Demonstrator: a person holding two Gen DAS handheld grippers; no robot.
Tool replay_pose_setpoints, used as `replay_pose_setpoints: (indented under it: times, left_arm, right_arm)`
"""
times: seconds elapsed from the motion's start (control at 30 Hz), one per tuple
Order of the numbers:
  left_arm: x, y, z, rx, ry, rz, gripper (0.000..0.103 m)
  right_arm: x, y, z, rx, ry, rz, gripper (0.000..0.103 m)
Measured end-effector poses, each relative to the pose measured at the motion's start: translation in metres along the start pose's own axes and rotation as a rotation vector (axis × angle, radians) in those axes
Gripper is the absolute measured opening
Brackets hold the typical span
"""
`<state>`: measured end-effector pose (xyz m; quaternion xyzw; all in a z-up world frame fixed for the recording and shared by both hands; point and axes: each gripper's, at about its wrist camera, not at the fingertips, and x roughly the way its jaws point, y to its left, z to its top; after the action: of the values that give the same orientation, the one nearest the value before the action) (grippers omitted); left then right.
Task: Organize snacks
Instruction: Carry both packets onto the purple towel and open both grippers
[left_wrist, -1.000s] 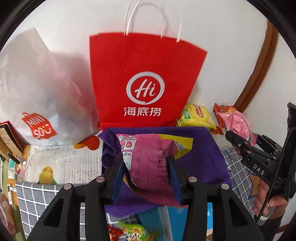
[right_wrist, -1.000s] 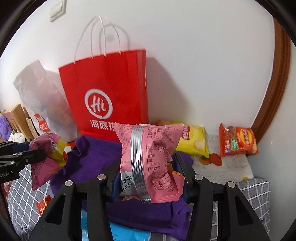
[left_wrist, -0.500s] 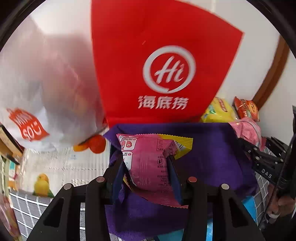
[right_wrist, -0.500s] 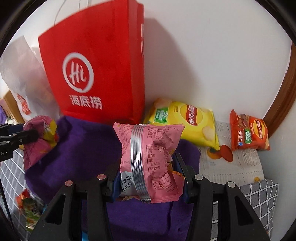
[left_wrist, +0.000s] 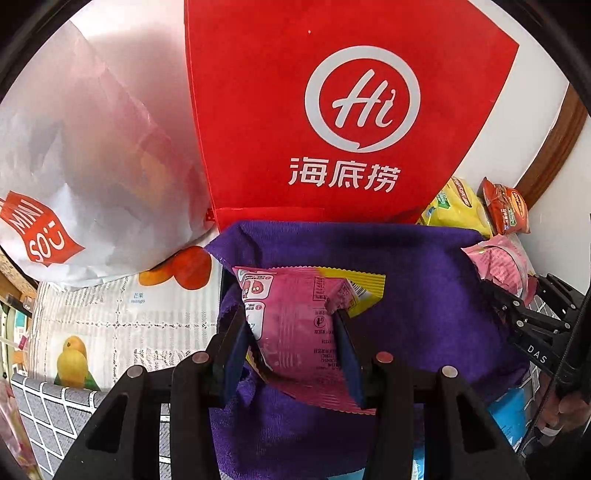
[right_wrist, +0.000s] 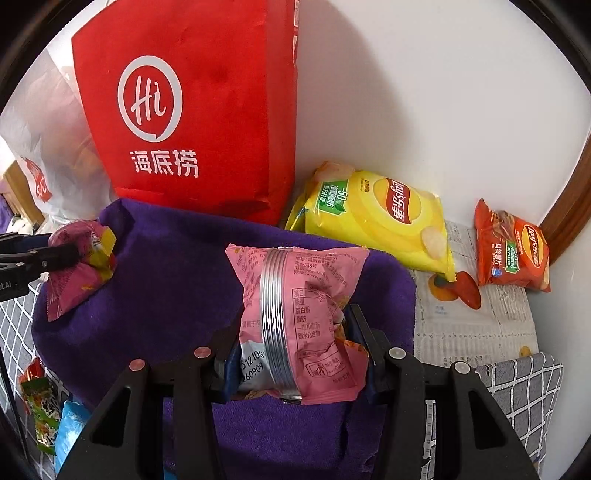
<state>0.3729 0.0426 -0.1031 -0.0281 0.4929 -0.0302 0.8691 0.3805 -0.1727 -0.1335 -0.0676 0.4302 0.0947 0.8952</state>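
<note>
At the far left of the worktop, against the wall, slumps a white bag (left_wrist: 92, 158) with a red "MINISO" patch; what it holds shows only as blurred red and orange shapes through the plastic. Beside it stands a red bag (left_wrist: 332, 110) printed with a white "Hi" ring logo and the characters "海底捞"; its inside is out of sight. In front of both lies a fruit-print mat (left_wrist: 118, 314) with the small word "mango", and a purple cloth (left_wrist: 424, 288) is spread at the foot of the red bag.

Over the cloth, the left gripper (left_wrist: 291, 336) pinches a magenta packet (left_wrist: 295, 314) with a yellow corner, creased at the waist where the blue pads bite; its back carries fine print too small to read. To its right, still above the cloth, the right gripper (right_wrist: 295, 354) pinches a pink packet (right_wrist: 299, 325) with a silver seam running down its back, a nutrition table in Chinese and the partly hidden digits "S1210S" and "260909".

Right of the red bag, a yellow Lay's bag (right_wrist: 373, 218) lies against the wall, marked "-50%" on a green tag. Farther right, in the corner, sits a small orange Lay's bag (right_wrist: 511, 247).
</note>
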Motion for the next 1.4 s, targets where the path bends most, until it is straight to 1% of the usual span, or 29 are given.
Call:
replay_pose_setpoints:
  times: [0.33, 0.6, 0.97, 1.07, 1.1, 1.17, 1.23, 1.27, 1.3, 1.37, 1.4]
  left_arm:
    - [0.008, 0.000, -0.001, 0.002, 0.022, 0.005, 0.043]
    - [0.016, -0.003, -0.001, 0.013, 0.042, -0.001, 0.043]
    - [0.021, -0.005, -0.002, 0.007, 0.058, -0.024, 0.043]
    - [0.019, -0.006, -0.002, 0.008, 0.052, -0.034, 0.043]
    - [0.019, -0.006, -0.002, 0.009, 0.051, -0.040, 0.043]
    - [0.016, -0.006, -0.003, 0.010, 0.045, -0.048, 0.043]
    - [0.012, -0.005, -0.003, 0.011, 0.038, -0.058, 0.043]
    - [0.010, -0.006, -0.003, 0.013, 0.036, -0.063, 0.045]
    - [0.009, -0.006, -0.002, 0.013, 0.034, -0.069, 0.052]
    - [0.005, -0.007, -0.002, 0.010, 0.029, -0.070, 0.062]
    - [0.003, -0.008, -0.002, 0.012, 0.021, -0.068, 0.062]
  right_arm:
    - [0.012, -0.005, -0.002, -0.002, 0.044, -0.001, 0.050]
    - [0.020, 0.000, -0.007, -0.030, 0.068, -0.003, 0.050]
    - [0.022, 0.001, -0.010, -0.043, 0.081, -0.011, 0.050]
    - [0.022, 0.002, -0.010, -0.049, 0.085, -0.012, 0.051]
    - [0.021, 0.002, -0.010, -0.051, 0.084, -0.012, 0.052]
    - [0.020, 0.003, -0.009, -0.054, 0.085, -0.009, 0.057]
    - [0.016, 0.004, -0.008, -0.057, 0.075, -0.006, 0.067]
    - [0.014, 0.005, -0.008, -0.059, 0.069, -0.004, 0.070]
    - [0.012, 0.006, -0.007, -0.061, 0.064, -0.002, 0.074]
    - [0.004, 0.008, -0.005, -0.062, 0.044, 0.000, 0.076]
    - [0.000, 0.008, -0.004, -0.062, 0.035, -0.002, 0.076]
